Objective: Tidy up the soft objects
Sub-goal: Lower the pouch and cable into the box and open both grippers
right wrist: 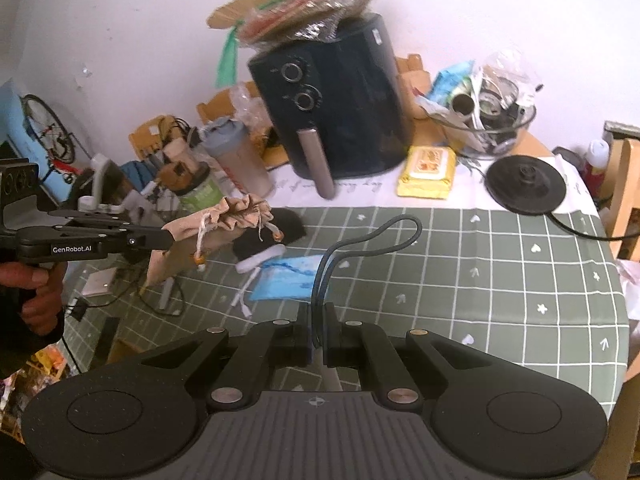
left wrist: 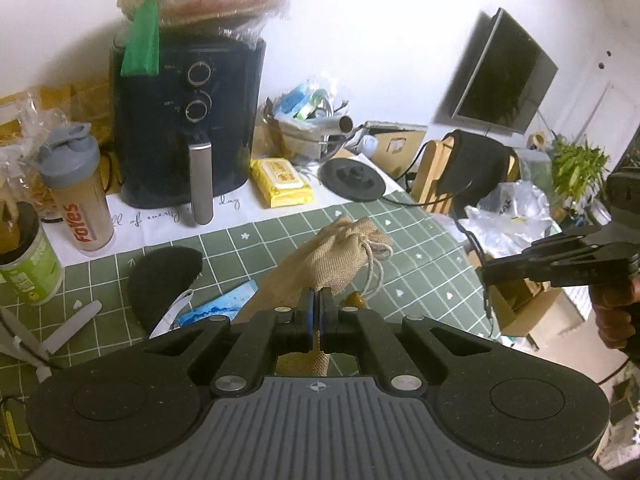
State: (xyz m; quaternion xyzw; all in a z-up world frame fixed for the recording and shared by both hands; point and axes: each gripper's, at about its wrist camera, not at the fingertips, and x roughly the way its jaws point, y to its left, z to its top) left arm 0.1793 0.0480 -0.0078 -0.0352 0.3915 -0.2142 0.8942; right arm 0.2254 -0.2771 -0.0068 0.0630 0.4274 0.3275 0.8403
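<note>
Left hand-held gripper [left wrist: 316,300] is clamped tight on the fabric of a tan burlap drawstring pouch [left wrist: 328,264]. The pouch hangs off the pads above the green grid-patterned cloth surface [left wrist: 420,240], gathered mouth and cord ends pointing away and drooping. The pinch is on the body, not the cord, probably so the mouth stays free for loading.

Right hand-held gripper [right wrist: 316,312] has its jaws nearly together on a thin dark blue-grey cord loop [right wrist: 376,236]. The loop stands up and arcs forward over the surface, and both strands run down between the pads. The cord is raised clear of the surface; my guess is it goes into the pouch next.

Both held items are in the air, well apart from each other. In the right wrist view the pouch is off to the left, beyond the loop.

Lying on the surface:
- 1 black fuzzy half-round soft piece [left wrist: 164,276]
- 1 light blue printed flat packet [right wrist: 288,280], just beside the black piece
- 1 white cord [right wrist: 250,276], partly lying on the blue packet

Counts:
- 2 hand-held grippers, 1 pouch, 1 dark cord loop
- 1 yellow wet-wipe pack [left wrist: 282,182]
- 1 black air fryer [left wrist: 188,120] with 2 dials
- 1 grey-lidded shaker bottle [left wrist: 76,192]
- 1 green-labelled canister [left wrist: 28,264]
- 1 black round kettle base [left wrist: 352,180]

The back-row items are hard goods, likely not part of the sorting. The pouch is limp and will sag and swing.
</note>
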